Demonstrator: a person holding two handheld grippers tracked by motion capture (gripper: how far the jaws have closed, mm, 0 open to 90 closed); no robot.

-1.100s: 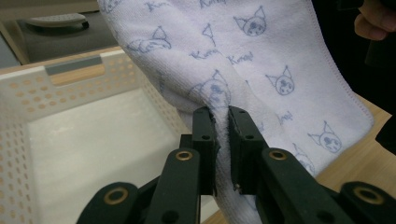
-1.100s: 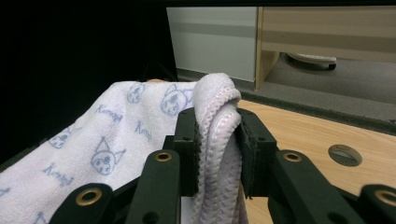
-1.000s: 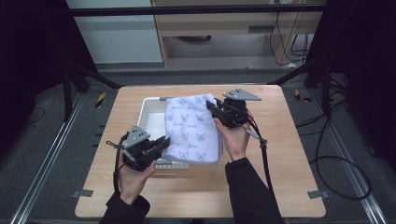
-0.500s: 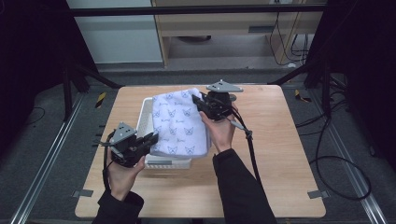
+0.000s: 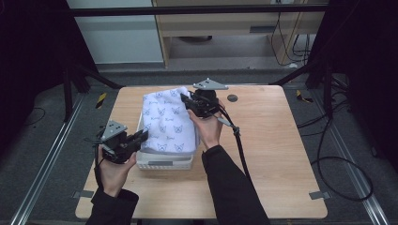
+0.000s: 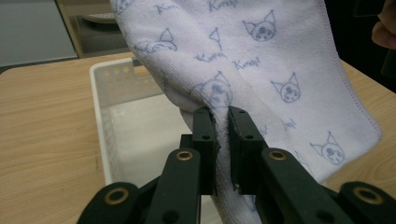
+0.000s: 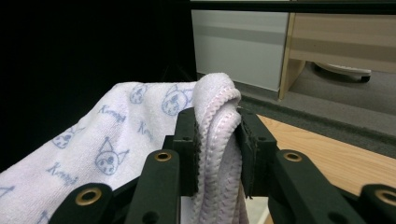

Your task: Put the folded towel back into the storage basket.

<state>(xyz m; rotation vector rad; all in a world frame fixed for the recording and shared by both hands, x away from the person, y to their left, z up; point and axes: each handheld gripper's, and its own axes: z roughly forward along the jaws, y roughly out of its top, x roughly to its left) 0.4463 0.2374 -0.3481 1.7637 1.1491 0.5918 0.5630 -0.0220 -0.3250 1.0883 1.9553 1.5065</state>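
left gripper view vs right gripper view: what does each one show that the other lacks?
Left gripper view alone: the white basket with its perforated wall, below the hanging towel, and the left gripper shut on a fold of it. Right gripper view alone: the right gripper shut on a bunched, stitched towel edge, with the pale cabinet behind. Shared: the cat-print towel, the wooden table, and jaws clamped on cloth.
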